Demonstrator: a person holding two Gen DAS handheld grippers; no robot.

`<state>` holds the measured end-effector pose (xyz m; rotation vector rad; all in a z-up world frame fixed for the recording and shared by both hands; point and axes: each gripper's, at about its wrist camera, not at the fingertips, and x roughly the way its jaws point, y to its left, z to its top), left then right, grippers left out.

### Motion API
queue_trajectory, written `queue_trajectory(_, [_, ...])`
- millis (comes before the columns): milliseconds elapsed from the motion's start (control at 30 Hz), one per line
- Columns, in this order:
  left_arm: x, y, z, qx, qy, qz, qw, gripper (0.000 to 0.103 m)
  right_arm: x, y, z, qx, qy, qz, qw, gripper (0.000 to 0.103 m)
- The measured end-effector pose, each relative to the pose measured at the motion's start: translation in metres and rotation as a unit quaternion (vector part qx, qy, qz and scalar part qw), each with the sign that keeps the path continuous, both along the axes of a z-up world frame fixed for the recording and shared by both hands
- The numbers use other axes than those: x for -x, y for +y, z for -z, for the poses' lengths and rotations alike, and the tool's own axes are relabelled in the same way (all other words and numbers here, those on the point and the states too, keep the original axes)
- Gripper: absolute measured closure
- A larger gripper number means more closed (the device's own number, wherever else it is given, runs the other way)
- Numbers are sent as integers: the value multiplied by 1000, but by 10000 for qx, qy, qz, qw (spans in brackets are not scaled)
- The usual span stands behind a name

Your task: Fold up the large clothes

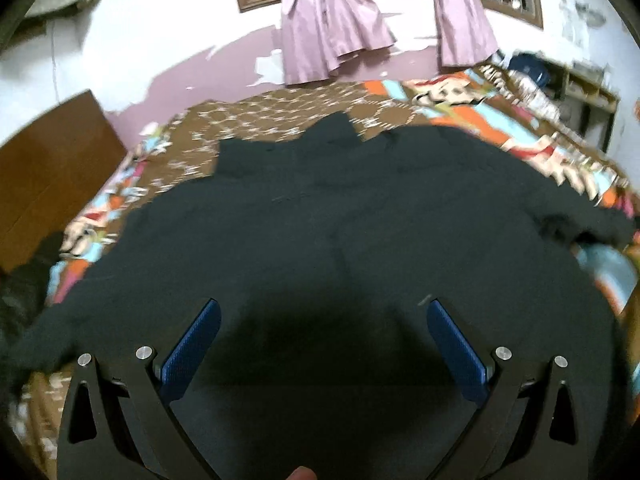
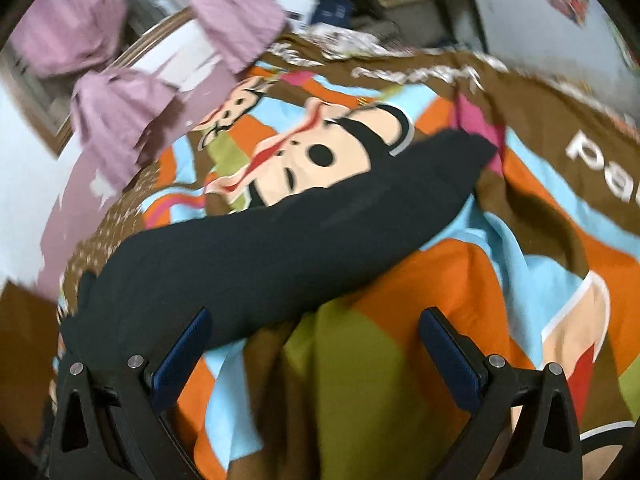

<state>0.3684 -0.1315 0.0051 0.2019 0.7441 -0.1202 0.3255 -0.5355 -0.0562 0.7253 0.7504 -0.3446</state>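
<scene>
Left wrist: one dark garment (image 1: pixel 340 216).

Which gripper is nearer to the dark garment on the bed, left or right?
Left. The left gripper hangs open directly over the dark garment, which fills the space between its fingers. The right gripper is open over the cartoon bedsheet, with only the garment's edge by its left finger.

One dark garment (image 1: pixel 340 220), one patterned bedsheet (image 2: pixel 400 300), two pink curtains (image 1: pixel 332 28).
</scene>
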Motion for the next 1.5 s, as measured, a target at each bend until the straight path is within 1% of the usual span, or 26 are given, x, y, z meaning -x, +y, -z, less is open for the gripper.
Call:
queue_trajectory(33, [-8, -9, -1, 177, -30, 111, 9998, 2, -1, -10, 4, -203, 8, 120, 9997, 0])
queue_trajectory(100, [-18, -22, -2, 348, -50, 256, 9991, 2, -4, -27, 9, -506, -114, 295, 9982, 0])
queue_trajectory(167, [-29, -37, -1, 381, -92, 382, 9985, 2, -12, -40, 16, -778, -153, 347, 9962, 0])
queue_trajectory(233, [-40, -53, 6, 217, -134, 421, 9988, 2, -19, -50, 20, -954, -219, 293, 9948, 8])
queue_trajectory(300, [-48, -60, 17, 103, -57, 408, 9991, 2, -29, -56, 25, -1036, -164, 119, 9944, 19])
queue_trajectory(367, [-57, -61, 33, 125, 131, 327, 9993, 2, -37, -61, 35, -1115, 38, -15, 9938, 26])
queue_trajectory(400, [-62, -60, 42, 153, 257, 278, 9992, 2, -40, -63, 40, -1117, 203, -4, 9935, 33])
queue_trajectory(433, [-67, -57, 50, 237, 346, 256, 9988, 2, -43, -64, 45, -1101, 396, 52, 9931, 35])
queue_trajectory(533, [-68, -44, 61, 659, 381, 280, 9967, 1, -46, -70, 50, -1214, 404, 127, 9917, 33])
queue_trajectory(567, [-67, -41, 62, 719, 389, 282, 9963, 1, -47, -73, 51, -1272, 325, 138, 9912, 32])
queue_trajectory(633, [-69, -38, 64, 787, 399, 302, 9956, 1, -49, -78, 52, -1321, 166, 179, 9909, 36])
queue_trajectory(667, [-68, -38, 64, 794, 399, 306, 9956, 1, -49, -78, 52, -1286, 95, 168, 9915, 50])
queue_trajectory(700, [-69, -38, 64, 799, 395, 308, 9955, 1, -51, -78, 52, -1262, 88, 129, 9919, 67])
queue_trajectory(767, [-68, -37, 63, 834, 387, 317, 9953, 1, -52, -76, 53, -1316, -2, 2, 9913, 86])
queue_trajectory(800, [-69, -36, 63, 867, 389, 323, 9949, 1, -53, -75, 52, -1352, -86, -30, 9908, 91])
queue_trajectory(900, [-67, -34, 64, 936, 399, 335, 9942, 1, -48, -72, 39, -1102, -341, -33, 9933, 95])
queue_trajectory(1000, [-66, -30, 61, 1070, 362, 345, 9930, 1, -47, -57, 4, -357, -485, -43, 9982, 96])
queue_trajectory(1100, [-62, -18, 51, 1393, 304, 297, 9893, 1, -53, -34, -41, 458, -743, -114, 9961, 97])
queue_trajectory(1133, [-61, -13, 46, 1476, 314, 278, 9882, 1, -55, -20, -64, 776, -908, -194, 9927, 97])
queue_trajectory(1200, [-58, -4, 35, 1490, 306, 225, 9881, 1, -59, 7, -94, 1190, -1156, -394, 9854, 97])
queue_trajectory(1233, [-56, 2, 27, 1464, 284, 209, 9886, 1, -62, 31, -116, 1475, -1362, -604, 9778, 97])
queue_trajectory(1300, [-50, 15, 9, 1408, 205, 186, 9897, 1, -67, 69, -144, 1877, -1607, -995, 9639, 97])
queue_trajectory(1333, [-46, 20, 1, 1397, 169, 180, 9899, 1, -70, 103, -161, 2200, -1752, -1375, 9497, 97])
queue_trajectory(1367, [-42, 30, -8, 1397, 127, 159, 9900, 1, -71, 125, -170, 2398, -1823, -1663, 9389, 97])
queue_trajectory(1400, [-37, 42, -16, 1412, 103, 122, 9899, 1, -73, 153, -178, 2649, -1882, -2030, 9237, 97])
queue_trajectory(1500, [-24, 80, -34, 1522, 122, -52, 9883, 1, -68, 241, -189, 3417, -1969, -3071, 8661, 97])
